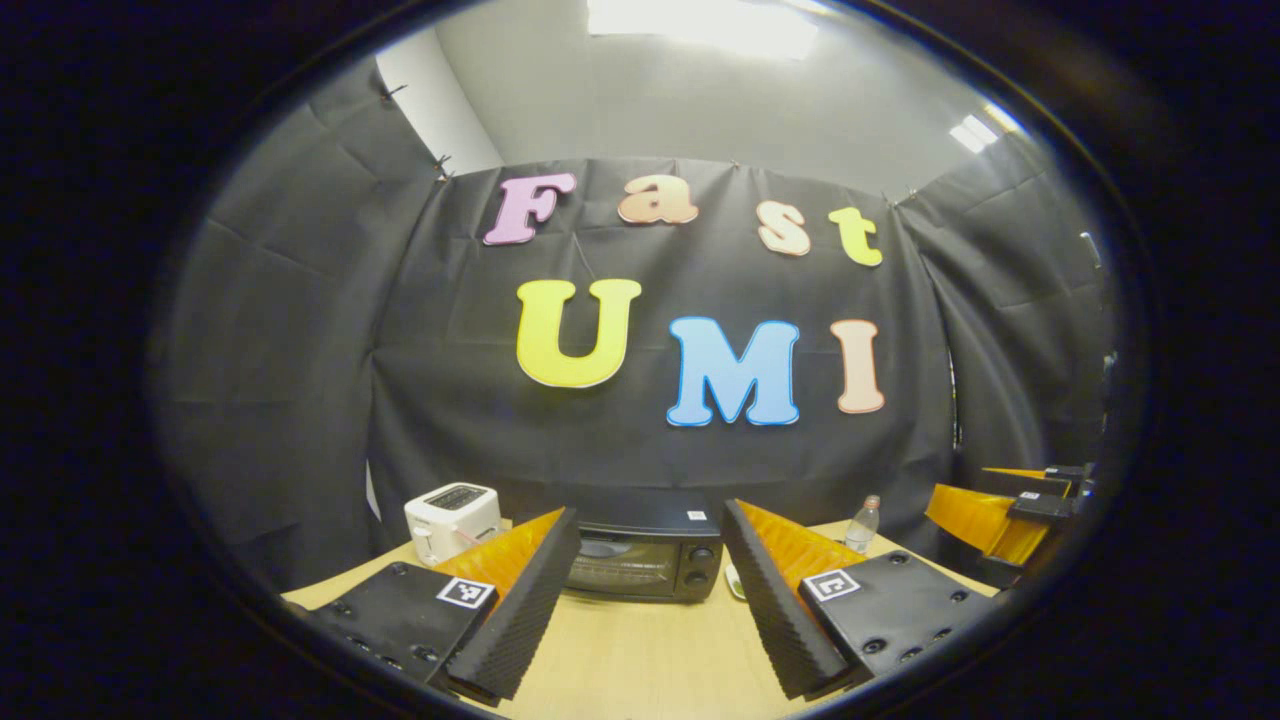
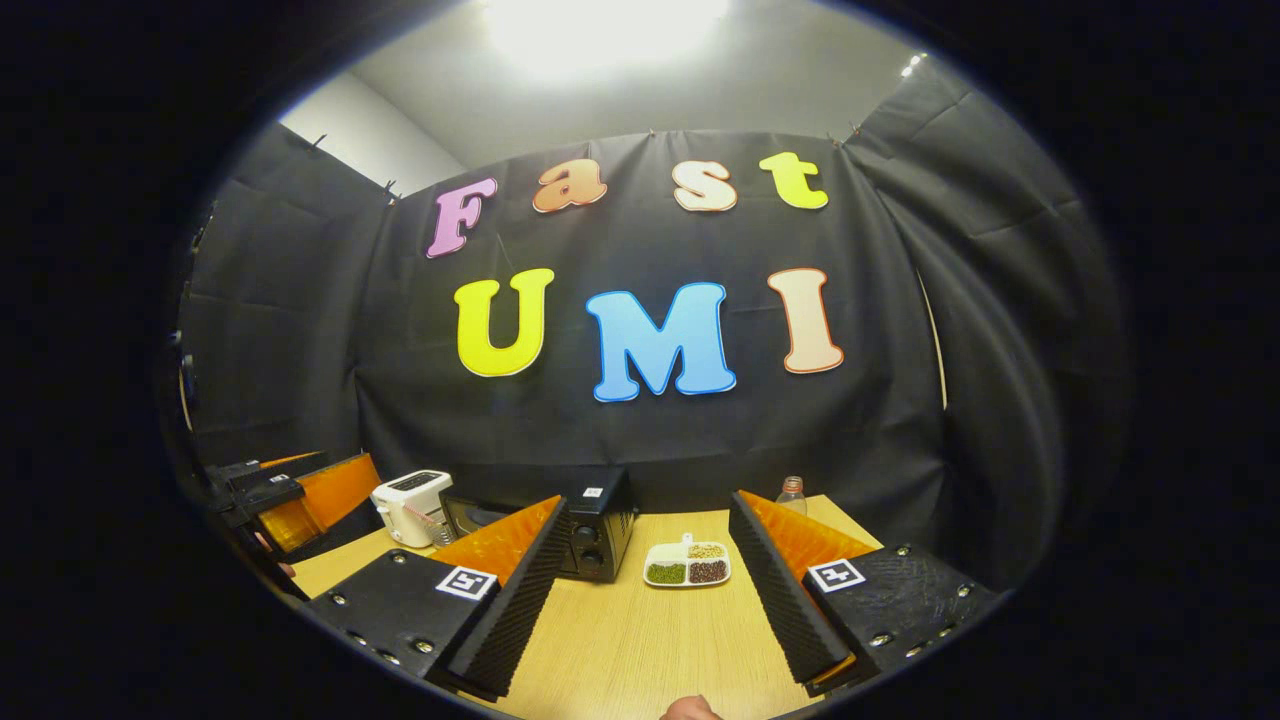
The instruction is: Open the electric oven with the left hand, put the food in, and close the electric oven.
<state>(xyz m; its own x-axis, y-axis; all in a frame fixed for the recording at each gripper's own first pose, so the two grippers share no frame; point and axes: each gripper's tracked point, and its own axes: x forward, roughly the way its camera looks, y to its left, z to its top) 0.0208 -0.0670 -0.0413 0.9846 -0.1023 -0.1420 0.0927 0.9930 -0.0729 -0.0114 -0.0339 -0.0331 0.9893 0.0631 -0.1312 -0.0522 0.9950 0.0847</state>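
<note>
Currently: bench point(image 1: 640, 650), light wood, carrying all items. Electric oven point(image 1: 645, 562) at the back near the booth wall, door closed, 2 knobs on its right side. White toaster point(image 1: 452, 520) just left of it; clear bottle point(image 1: 862, 524) to its right. Food tray point(image 2: 686, 564), 3 compartments, just right of the oven. Left hand-held gripper point(image 1: 650, 610) wide open, holding nothing, facing the oven. Right hand-held gripper point(image 2: 650, 610) wide open, holding nothing, facing the tray.

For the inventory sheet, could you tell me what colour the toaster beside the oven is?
The toaster is white, clearest in the left gripper view.
</note>
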